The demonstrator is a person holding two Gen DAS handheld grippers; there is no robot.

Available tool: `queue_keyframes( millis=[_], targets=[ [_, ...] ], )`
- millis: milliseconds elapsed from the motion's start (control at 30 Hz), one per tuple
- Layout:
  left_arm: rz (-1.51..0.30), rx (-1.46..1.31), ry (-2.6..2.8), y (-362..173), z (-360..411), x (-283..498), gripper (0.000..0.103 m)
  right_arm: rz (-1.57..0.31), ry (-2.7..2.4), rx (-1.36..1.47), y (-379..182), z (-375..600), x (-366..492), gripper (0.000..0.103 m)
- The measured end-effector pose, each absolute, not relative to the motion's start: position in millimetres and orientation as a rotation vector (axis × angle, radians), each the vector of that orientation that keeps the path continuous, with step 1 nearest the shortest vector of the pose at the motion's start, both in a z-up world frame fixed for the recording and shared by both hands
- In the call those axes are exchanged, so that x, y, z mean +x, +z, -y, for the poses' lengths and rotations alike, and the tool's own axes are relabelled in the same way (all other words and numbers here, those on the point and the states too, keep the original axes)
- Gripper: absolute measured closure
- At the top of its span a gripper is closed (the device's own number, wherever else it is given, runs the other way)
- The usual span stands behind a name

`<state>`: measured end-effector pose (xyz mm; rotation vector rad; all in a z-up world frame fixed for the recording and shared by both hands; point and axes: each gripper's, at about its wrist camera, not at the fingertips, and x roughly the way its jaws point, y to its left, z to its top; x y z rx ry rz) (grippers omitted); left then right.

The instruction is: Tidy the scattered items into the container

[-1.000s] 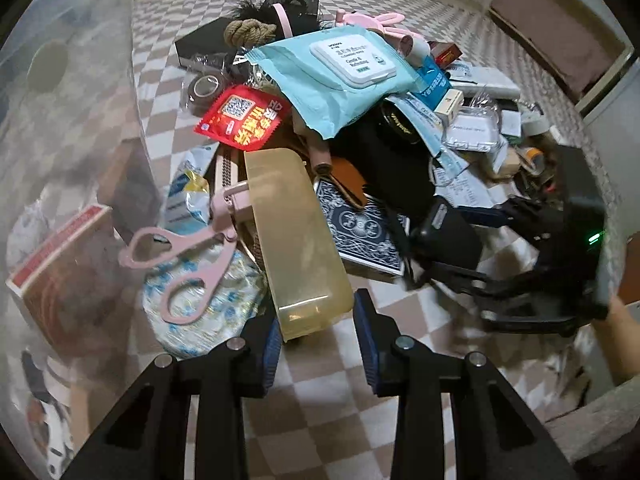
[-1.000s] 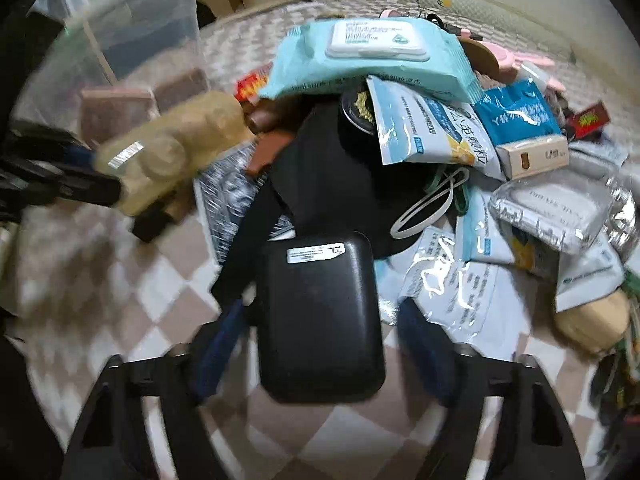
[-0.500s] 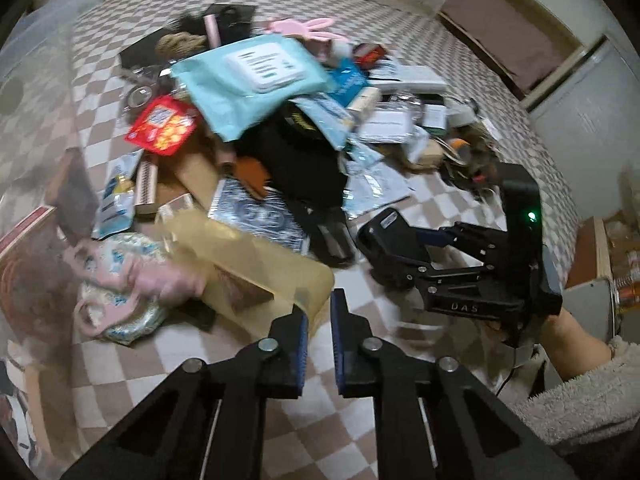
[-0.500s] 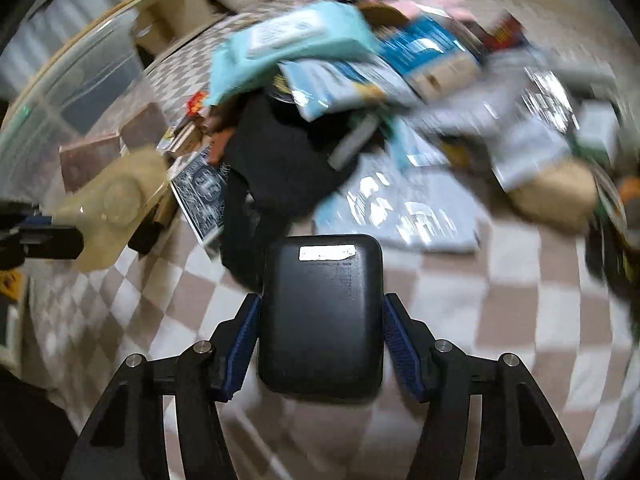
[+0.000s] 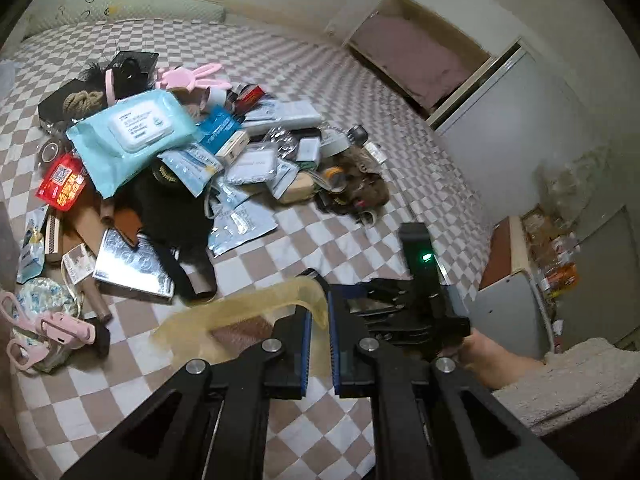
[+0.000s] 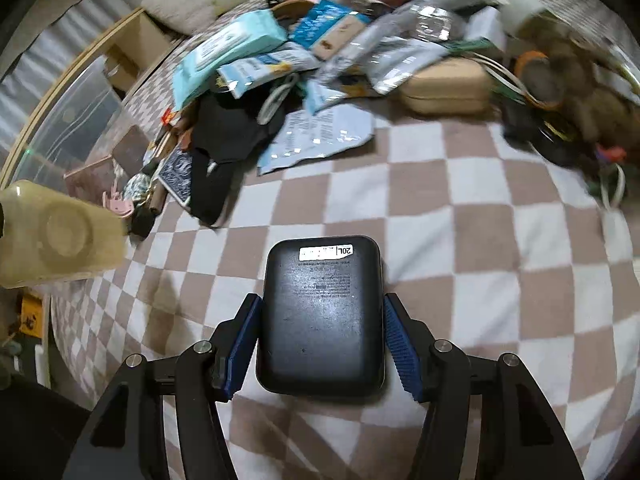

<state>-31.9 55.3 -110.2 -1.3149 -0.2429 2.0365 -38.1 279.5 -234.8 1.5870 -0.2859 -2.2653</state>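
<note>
Beside the pile, at far left, the clear plastic bin (image 6: 76, 120) holds a brown box (image 6: 130, 150). Left claw (image 5: 318, 344) pinches a yellowish translucent case (image 5: 240, 312); right claw (image 6: 320, 344) clamps a black case (image 6: 322, 316) above the checkered blanket (image 6: 460, 240).

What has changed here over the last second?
The left tool closed on the translucent yellow case and lifted it off the pile. The right tool clamped the black box and pulled it back from the pile. The pile itself stayed put.
</note>
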Motion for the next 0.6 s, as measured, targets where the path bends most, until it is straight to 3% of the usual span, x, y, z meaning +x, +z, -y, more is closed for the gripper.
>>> queue_keyframes(
  millis=[233, 600],
  targets=[
    [0.177, -1.584, 2.136, -156.8, -26.2, -46.5, 0.094, 0.286, -2.276, 1.601, -232.9, -280.8, -35.4, 0.042],
    [0.172, -1.377, 1.892, -129.5, -78.0, -18.5, 0.094, 0.349, -2.283, 1.614, -232.1, -294.5, -31.7, 0.042]
  ],
)
